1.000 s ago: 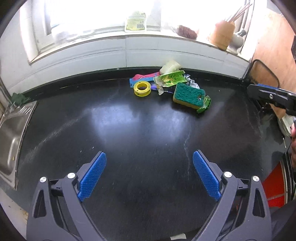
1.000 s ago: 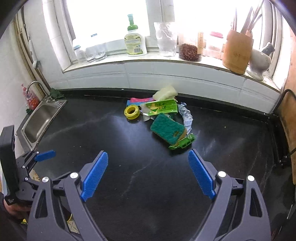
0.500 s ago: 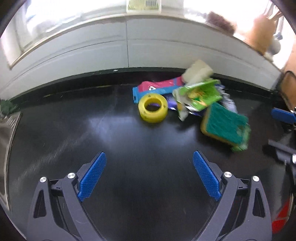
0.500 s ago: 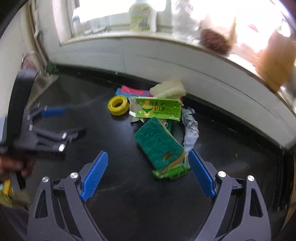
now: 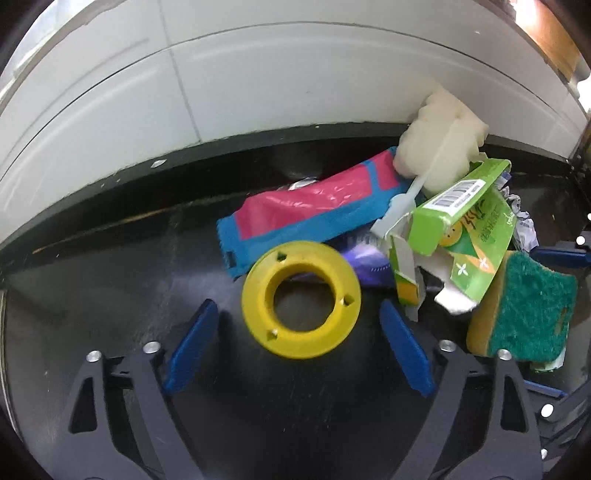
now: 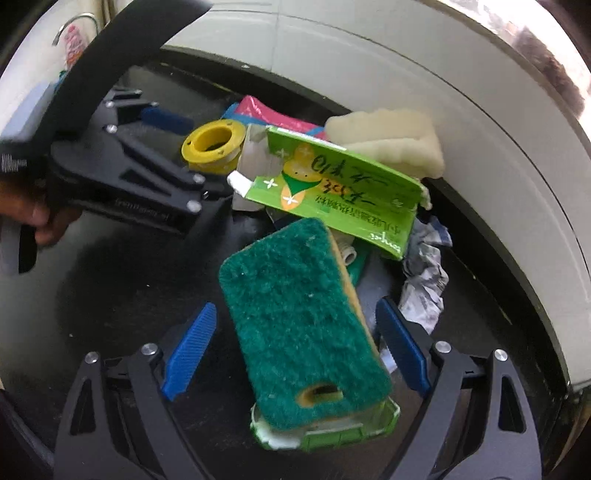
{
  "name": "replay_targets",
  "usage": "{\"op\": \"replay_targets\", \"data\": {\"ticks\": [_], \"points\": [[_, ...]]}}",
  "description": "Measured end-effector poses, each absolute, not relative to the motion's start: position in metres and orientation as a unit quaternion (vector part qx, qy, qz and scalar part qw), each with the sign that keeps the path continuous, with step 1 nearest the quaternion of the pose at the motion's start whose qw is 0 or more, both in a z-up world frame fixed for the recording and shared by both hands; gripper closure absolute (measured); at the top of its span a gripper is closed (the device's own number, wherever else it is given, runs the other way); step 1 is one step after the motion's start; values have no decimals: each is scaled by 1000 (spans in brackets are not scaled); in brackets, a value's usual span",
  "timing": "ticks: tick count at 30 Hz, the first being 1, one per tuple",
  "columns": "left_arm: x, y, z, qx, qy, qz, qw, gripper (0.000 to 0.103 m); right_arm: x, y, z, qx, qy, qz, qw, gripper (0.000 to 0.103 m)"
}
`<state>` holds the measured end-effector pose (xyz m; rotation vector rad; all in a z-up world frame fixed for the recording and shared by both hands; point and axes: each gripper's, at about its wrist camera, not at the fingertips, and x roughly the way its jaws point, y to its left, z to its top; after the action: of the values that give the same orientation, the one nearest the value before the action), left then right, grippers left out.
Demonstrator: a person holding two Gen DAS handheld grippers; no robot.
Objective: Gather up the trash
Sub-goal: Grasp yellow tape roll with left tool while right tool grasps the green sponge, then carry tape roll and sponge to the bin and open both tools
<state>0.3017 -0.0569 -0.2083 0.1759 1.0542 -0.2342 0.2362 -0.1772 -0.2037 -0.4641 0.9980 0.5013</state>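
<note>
A pile of trash lies on the black counter against the white tiled wall. My left gripper [image 5: 295, 350] is open, its blue pads on either side of a yellow tape ring [image 5: 301, 299]. Behind the ring lie a pink and blue wrapper [image 5: 314, 210], a green carton [image 5: 469, 229] and a pale foam lump [image 5: 439, 147]. My right gripper [image 6: 295, 350] is open around a green scouring sponge [image 6: 299, 321] that rests on a green plastic lid [image 6: 332, 432]. The carton [image 6: 343, 192], the ring [image 6: 214, 147] and the left gripper's body [image 6: 129, 184] show in the right wrist view.
The black counter [image 5: 92, 295] meets the white tiled wall [image 5: 258, 74] just behind the pile. Crumpled foil [image 6: 424, 280] lies right of the sponge. A tap [image 6: 77, 22] shows at the far left in the right wrist view.
Both grippers have moved forward to the pile. The left one now straddles the yellow ring and the right one straddles the sponge. Both stay open.
</note>
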Motion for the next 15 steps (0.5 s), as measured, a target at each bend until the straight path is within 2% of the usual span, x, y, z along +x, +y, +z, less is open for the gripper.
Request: {"op": "replay_targets", "data": {"ticks": [1, 2, 3, 6, 15], "points": [[303, -57, -208, 82, 500, -117, 854, 31, 237, -177, -205, -220, 470, 234, 822, 33], [303, -58, -208, 83, 499, -118, 855, 35, 237, -176, -206, -222, 468, 233, 823, 34], [303, -59, -207, 85, 498, -119, 855, 46, 236, -176, -205, -222, 466, 235, 824, 37], [301, -60, -200, 81, 497, -119, 856, 47, 230, -174, -198, -222, 459, 235, 828, 44], [241, -46, -152, 77, 472, -108, 871, 47, 191, -176, -144, -185, 425, 221, 858, 45]]}}
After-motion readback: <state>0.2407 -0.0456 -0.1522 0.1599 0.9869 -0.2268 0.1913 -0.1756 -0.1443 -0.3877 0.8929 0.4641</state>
